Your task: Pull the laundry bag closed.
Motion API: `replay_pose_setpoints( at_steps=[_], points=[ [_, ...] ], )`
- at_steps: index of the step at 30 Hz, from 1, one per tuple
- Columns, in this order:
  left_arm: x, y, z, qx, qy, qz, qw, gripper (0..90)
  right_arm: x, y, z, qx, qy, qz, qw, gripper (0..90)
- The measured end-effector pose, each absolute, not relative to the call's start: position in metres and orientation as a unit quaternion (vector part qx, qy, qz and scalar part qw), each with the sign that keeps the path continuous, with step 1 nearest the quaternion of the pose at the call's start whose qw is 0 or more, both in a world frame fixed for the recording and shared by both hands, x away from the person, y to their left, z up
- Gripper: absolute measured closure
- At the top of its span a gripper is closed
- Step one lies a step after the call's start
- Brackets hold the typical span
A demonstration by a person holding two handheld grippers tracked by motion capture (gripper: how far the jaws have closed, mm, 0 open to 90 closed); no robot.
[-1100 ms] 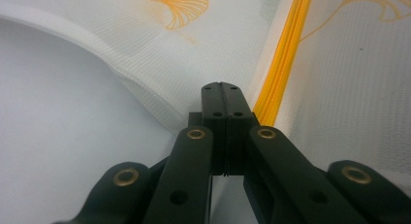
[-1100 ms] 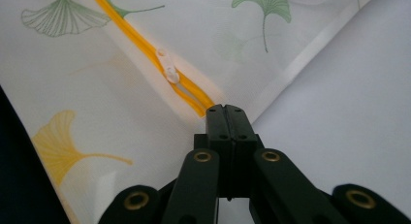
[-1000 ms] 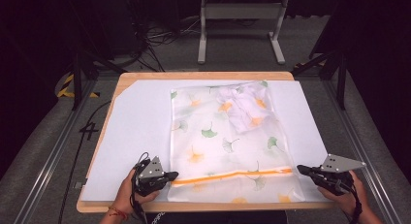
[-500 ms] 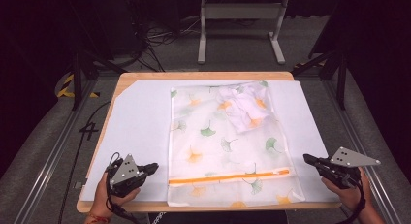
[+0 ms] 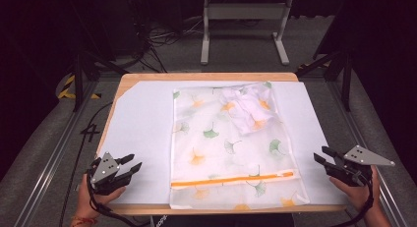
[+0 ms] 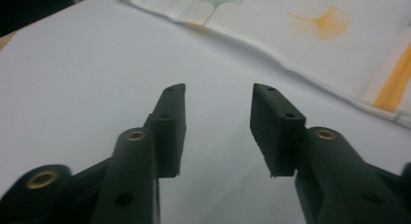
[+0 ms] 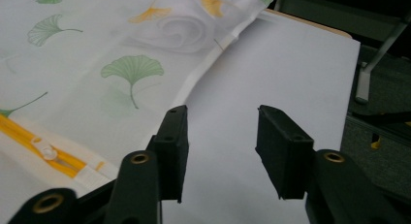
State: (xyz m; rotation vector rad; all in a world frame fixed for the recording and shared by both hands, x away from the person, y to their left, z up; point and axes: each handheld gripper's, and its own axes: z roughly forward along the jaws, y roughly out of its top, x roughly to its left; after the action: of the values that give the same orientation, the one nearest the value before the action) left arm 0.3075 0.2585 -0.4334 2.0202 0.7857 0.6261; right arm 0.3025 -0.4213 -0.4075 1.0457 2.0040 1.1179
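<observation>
Across the middle of the white sheet on the desk: a translucent zipper bag printed with green and orange ginkgo leaves, lying flat. Long axis running from the near edge of the desk toward the far edge, slightly tilted. Orange zipper strip crossing the short way near the near end, so the bag's mouth toward the person and its closed end toward the far edge. White crumpled cloth inside the bag at its far right corner, seen as a soft roll through the film in the right gripper view.

Left of the bag, near its near-left corner but apart from it: left tool, held in a hand, tips aimed toward the bag, jaws apart after just having been opening, nothing but bare sheet between them in the left gripper view.

Right of the bag, beside the zipper end and clear of its edge: right tool, tips aimed left toward the bag, jaws likewise apart after just opening, holding nothing.
</observation>
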Motion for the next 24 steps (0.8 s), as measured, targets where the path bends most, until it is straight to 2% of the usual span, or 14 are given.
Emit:
replay_pose_setpoints(
  at_steps=[4, 6, 10, 13, 17, 24],
  points=[
    [0.308, 0.274, -0.441, 0.791, 0.347, 0.25, 0.438, 40.2, 0.307, -0.427, -0.413, 0.422, 0.742, 0.421, 0.307, 40.9],
    [0.307, 0.278, -0.444, 0.788, 0.355, 0.243, 0.441, 36.9, 0.309, -0.429, -0.417, 0.429, 0.741, 0.412, 0.313, 37.0],
    [0.307, 0.281, -0.447, 0.782, 0.378, 0.238, 0.435, 22.6, 0.312, -0.432, -0.426, 0.445, 0.735, 0.402, 0.317, 31.4],
    [0.307, 0.276, -0.446, 0.779, 0.38, 0.233, 0.441, 16.0, 0.312, -0.433, -0.428, 0.446, 0.734, 0.399, 0.321, 28.8],
    [0.31, 0.272, -0.45, 0.786, 0.382, 0.229, 0.429, 12.8, 0.311, -0.433, -0.428, 0.446, 0.734, 0.398, 0.324, 26.8],
    [0.308, 0.276, -0.453, 0.776, 0.391, 0.223, 0.442, 11.4, 0.31, -0.429, -0.429, 0.443, 0.735, 0.395, 0.327, 23.3]
  ],
)
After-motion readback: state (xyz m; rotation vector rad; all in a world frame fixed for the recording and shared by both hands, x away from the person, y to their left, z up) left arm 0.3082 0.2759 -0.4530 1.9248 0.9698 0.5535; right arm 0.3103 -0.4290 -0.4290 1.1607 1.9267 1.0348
